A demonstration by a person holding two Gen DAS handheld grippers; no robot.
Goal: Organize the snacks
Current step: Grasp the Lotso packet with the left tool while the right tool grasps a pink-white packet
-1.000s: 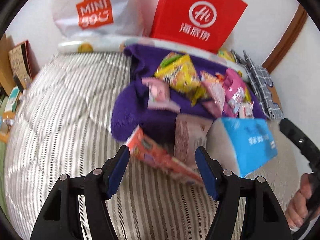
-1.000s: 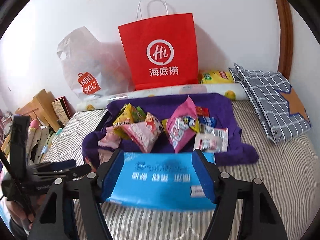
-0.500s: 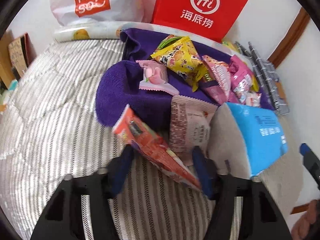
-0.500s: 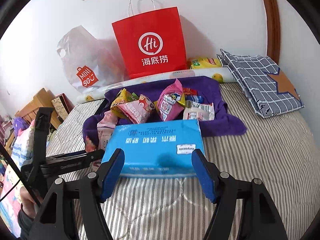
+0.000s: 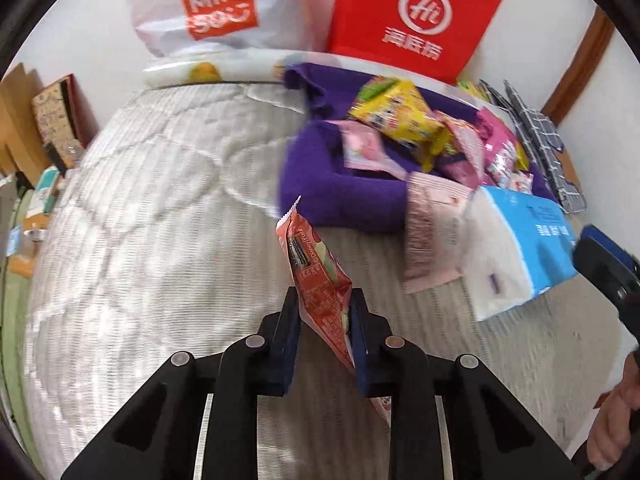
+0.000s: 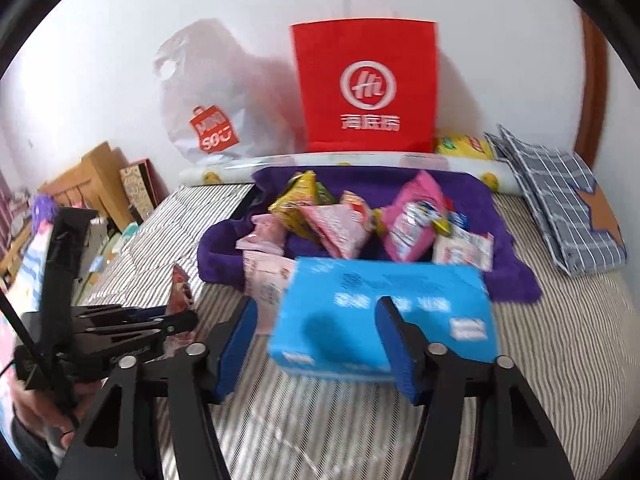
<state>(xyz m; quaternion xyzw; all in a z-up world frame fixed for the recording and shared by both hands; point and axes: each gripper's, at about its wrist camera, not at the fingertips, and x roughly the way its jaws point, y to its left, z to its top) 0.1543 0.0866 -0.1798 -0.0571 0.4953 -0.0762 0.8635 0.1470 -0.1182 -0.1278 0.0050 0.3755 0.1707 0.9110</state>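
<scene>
Across the whole scene spreads a bed with a grey-and-white striped quilted cover (image 5: pixel 168 216), its far edge against a white wall. Against that wall stand a tall red paper carrier bag with a white round logo (image 6: pixel 366 88) and, to its left, a white plastic shopping bag with an orange-red logo (image 6: pixel 208 108). At the right edge lies a folded blue-grey checked cloth with an orange star (image 6: pixel 560 208). In front of the red bag a rumpled purple towel (image 5: pixel 344 200) is spread on the cover, and on it sits a heap of snack packets (image 6: pixel 352 220), yellow, pink and white. Touching the towel's near edge lies a bright blue soft pack of tissues (image 6: pixel 384 312), with a pale pink printed packet (image 5: pixel 432 236) leaning just beside its left end.

Nearer than the towel, a long orange-red snack packet (image 5: pixel 320 280) is raised off the cover, upright and tilted, with the left gripper (image 5: pixel 325 320) clamped on its lower part, the jaws having just closed nearly together. The right gripper (image 6: pixel 318 344) sits over the tissue pack's near left part; its jaws have just been narrowing, one pad left of the pack, the other over its top face, and whether they press it I cannot tell.
</scene>
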